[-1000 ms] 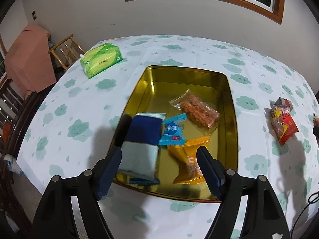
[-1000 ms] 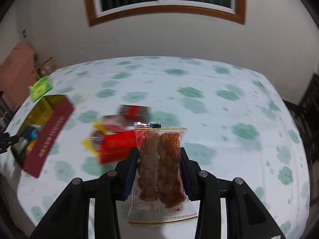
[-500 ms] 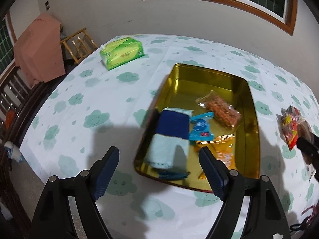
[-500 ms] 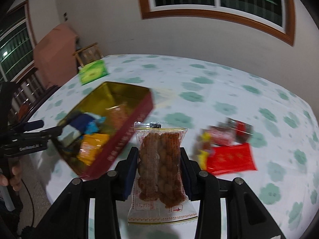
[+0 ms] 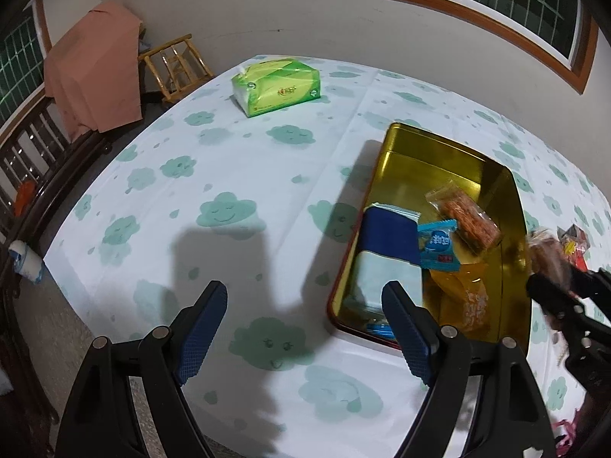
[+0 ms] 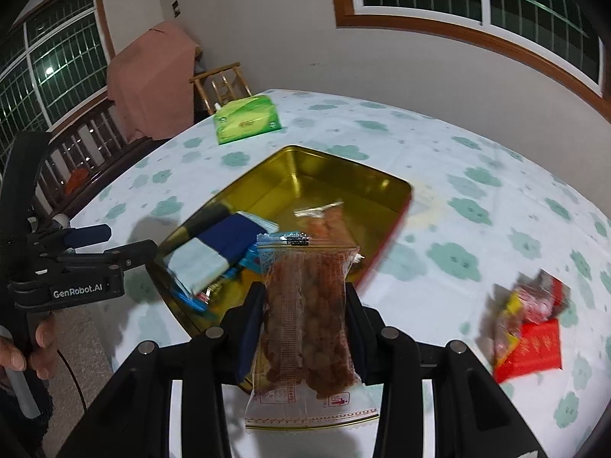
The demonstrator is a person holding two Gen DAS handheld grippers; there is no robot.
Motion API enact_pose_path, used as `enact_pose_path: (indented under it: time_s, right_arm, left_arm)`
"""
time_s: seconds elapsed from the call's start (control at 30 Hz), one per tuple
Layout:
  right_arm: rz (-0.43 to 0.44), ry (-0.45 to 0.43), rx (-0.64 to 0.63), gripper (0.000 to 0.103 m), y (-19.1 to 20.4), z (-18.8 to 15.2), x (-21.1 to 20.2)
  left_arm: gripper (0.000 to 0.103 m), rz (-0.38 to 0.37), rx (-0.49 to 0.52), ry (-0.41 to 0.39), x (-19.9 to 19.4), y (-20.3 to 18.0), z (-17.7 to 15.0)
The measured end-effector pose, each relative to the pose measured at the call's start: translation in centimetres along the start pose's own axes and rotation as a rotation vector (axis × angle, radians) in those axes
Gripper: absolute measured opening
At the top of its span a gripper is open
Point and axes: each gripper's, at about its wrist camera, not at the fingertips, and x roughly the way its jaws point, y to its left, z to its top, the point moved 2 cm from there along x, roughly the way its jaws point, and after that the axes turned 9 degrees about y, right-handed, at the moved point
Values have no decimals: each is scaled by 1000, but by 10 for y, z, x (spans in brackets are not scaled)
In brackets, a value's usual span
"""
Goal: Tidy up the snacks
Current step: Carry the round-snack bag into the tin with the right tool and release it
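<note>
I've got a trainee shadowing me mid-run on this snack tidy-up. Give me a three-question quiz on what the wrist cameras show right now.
1. True or false: the right gripper is shut on a clear packet of brown snacks.
2. Which lies outside the gold tin?
A. the blue pouch
B. the green tissue pack
C. the orange packet
3. Fill in: the left gripper is ____, with nothing between its pads.

Key: 1 true; 2 B; 3 open. The loose red packets also lie on the tablecloth, beside the tin.
</note>
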Motion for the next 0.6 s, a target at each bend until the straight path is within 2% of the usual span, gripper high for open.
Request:
enact_pose_path:
  time_s: [0.3,0.6]
  right_arm:
    - [3,54,-28,40,17,11,33]
    - [-6,76,-30,40,20,18,49]
  left_arm:
    - [81,7,-26,2,0,16,0]
    - [81,5,-21,14,3,14,-3]
